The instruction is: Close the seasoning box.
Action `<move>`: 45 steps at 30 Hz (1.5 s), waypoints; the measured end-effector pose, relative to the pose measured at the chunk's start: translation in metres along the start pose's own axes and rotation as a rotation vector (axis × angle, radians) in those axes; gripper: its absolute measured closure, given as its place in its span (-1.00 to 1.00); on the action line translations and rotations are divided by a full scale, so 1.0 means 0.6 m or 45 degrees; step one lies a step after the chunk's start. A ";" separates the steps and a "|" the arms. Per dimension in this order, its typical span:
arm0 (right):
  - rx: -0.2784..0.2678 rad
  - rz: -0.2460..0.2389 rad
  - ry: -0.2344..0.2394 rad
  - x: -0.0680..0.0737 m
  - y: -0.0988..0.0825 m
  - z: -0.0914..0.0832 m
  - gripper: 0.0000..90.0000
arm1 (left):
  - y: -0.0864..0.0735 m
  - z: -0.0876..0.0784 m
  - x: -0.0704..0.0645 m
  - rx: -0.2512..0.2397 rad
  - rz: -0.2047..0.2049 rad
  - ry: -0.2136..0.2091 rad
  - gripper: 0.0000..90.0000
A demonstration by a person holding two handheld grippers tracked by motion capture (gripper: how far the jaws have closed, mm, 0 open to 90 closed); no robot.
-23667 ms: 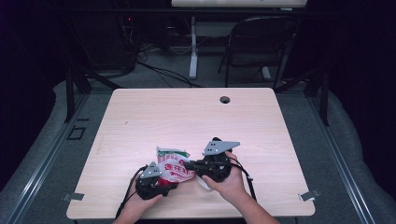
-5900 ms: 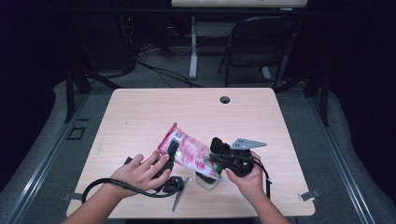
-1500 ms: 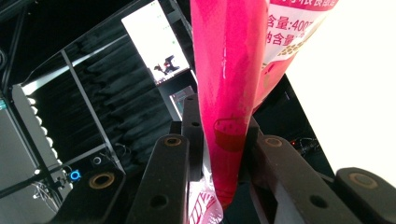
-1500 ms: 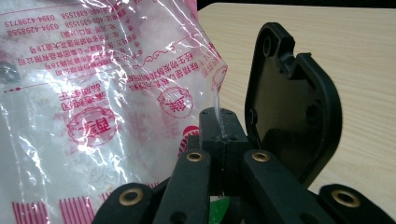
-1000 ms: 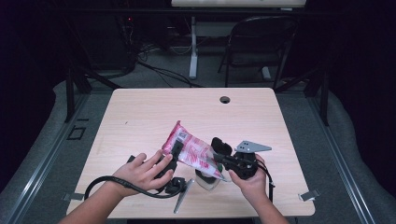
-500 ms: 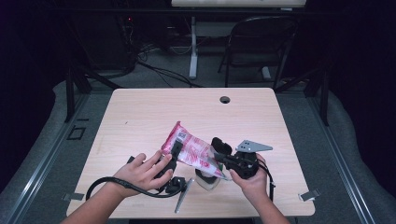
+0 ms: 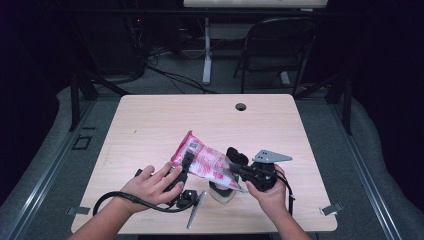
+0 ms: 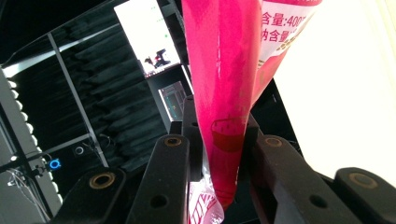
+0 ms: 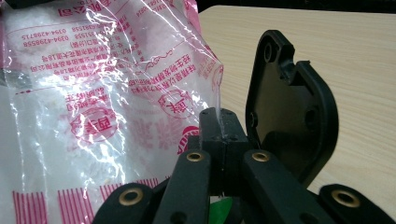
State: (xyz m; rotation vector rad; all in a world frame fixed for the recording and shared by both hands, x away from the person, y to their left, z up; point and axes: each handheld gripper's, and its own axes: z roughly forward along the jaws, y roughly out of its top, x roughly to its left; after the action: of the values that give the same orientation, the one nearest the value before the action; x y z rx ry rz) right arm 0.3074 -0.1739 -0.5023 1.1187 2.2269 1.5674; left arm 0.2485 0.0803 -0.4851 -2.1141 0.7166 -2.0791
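A pink and white printed plastic bag hangs slanted over the front of the wooden table, stretched between both grippers. My left gripper is shut on its pink sealed edge, with the jaws pinching the film. My right gripper is shut on a clear corner of the bag, and the film is squeezed between its closed jaws. White powder shows through the clear side. A small pale object lies on the table under the bag.
A round cable hole sits near the table's far edge. A dark chair stands beyond the table. The left gripper's cable loops along the front edge. A lit screen hangs in the dark background.
Over the last second nothing has visibly moved. Compared with the oldest frame, the bag is now lifted and spread out between the grippers, and the hands are farther apart.
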 end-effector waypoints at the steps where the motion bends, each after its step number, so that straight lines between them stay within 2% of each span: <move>1: -0.002 0.000 0.002 0.000 0.000 0.000 1.00 | -0.001 0.000 -0.001 0.001 -0.011 0.004 0.79; 3: -0.004 0.001 0.006 0.001 0.001 0.001 1.00 | -0.002 -0.001 0.000 0.008 0.004 0.000 0.79; 4: -0.004 -0.003 0.007 0.002 0.001 0.001 1.00 | -0.003 -0.001 -0.002 0.006 -0.019 -0.009 0.79; 7: -0.005 -0.003 0.006 0.003 0.002 0.001 1.00 | -0.004 -0.002 -0.002 0.010 -0.030 -0.011 0.79; 12: -0.013 -0.002 0.008 0.004 0.002 0.000 1.00 | -0.004 -0.002 -0.001 0.010 -0.023 -0.008 0.79; 16: -0.011 -0.007 0.004 0.004 0.003 -0.002 1.00 | -0.004 -0.002 -0.002 0.014 -0.041 -0.025 0.79; 17: -0.009 -0.010 0.003 0.004 0.003 -0.002 1.00 | -0.004 -0.002 -0.004 0.010 -0.047 -0.010 0.79; 20: -0.009 -0.011 0.005 0.005 0.003 -0.002 1.00 | -0.005 -0.003 -0.009 0.013 -0.075 -0.030 0.79; 21: -0.009 -0.012 0.005 0.006 0.003 -0.001 1.00 | -0.005 -0.004 -0.007 0.018 -0.050 -0.020 0.79; 22: -0.007 -0.012 0.004 0.006 0.003 -0.001 1.00 | -0.005 -0.005 -0.008 0.018 -0.048 -0.018 0.79; 25: -0.014 -0.010 0.009 0.007 0.004 -0.001 1.00 | -0.006 -0.007 -0.009 0.029 -0.053 -0.030 0.79; 27: -0.017 -0.011 0.010 0.007 0.005 0.000 1.00 | -0.007 -0.007 -0.011 0.026 -0.061 -0.019 0.79; 29: -0.012 -0.011 0.012 0.007 0.006 0.000 1.00 | -0.008 -0.007 -0.013 0.027 -0.071 -0.020 0.79; 30: -0.012 -0.013 0.016 0.008 0.006 0.001 1.00 | -0.009 -0.007 -0.015 0.025 -0.095 -0.028 0.79; 32: -0.010 -0.014 0.016 0.009 0.007 0.002 1.00 | -0.010 -0.008 -0.014 0.040 -0.083 -0.042 0.79; 33: -0.008 -0.017 0.019 0.010 0.007 0.003 1.00 | -0.011 -0.008 -0.018 0.038 -0.110 -0.040 0.79; 34: -0.010 -0.016 0.022 0.010 0.007 0.003 1.00 | -0.012 -0.008 -0.018 0.038 -0.114 -0.048 0.79; 35: -0.011 -0.014 0.026 0.010 0.007 0.003 1.00 | -0.012 -0.008 -0.020 0.035 -0.115 -0.031 0.79; 37: -0.011 -0.014 0.030 0.010 0.008 0.003 1.00 | -0.013 -0.009 -0.024 0.038 -0.134 -0.047 0.79; 38: -0.009 -0.016 0.030 0.011 0.008 0.003 1.00 | -0.013 -0.009 -0.027 0.036 -0.138 -0.034 0.79; 39: -0.007 -0.017 0.033 0.011 0.009 0.004 1.00 | -0.014 -0.009 -0.030 0.033 -0.156 -0.039 0.79; 45: -0.007 -0.015 0.048 0.014 0.011 0.010 1.00 | -0.017 -0.013 -0.040 0.051 -0.192 -0.074 0.79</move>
State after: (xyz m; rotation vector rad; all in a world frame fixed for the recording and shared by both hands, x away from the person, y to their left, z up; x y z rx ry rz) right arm 0.3081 -0.1629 -0.4969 1.0815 2.2473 1.6017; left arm 0.2449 0.1007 -0.5028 -2.2610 0.5189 -2.0746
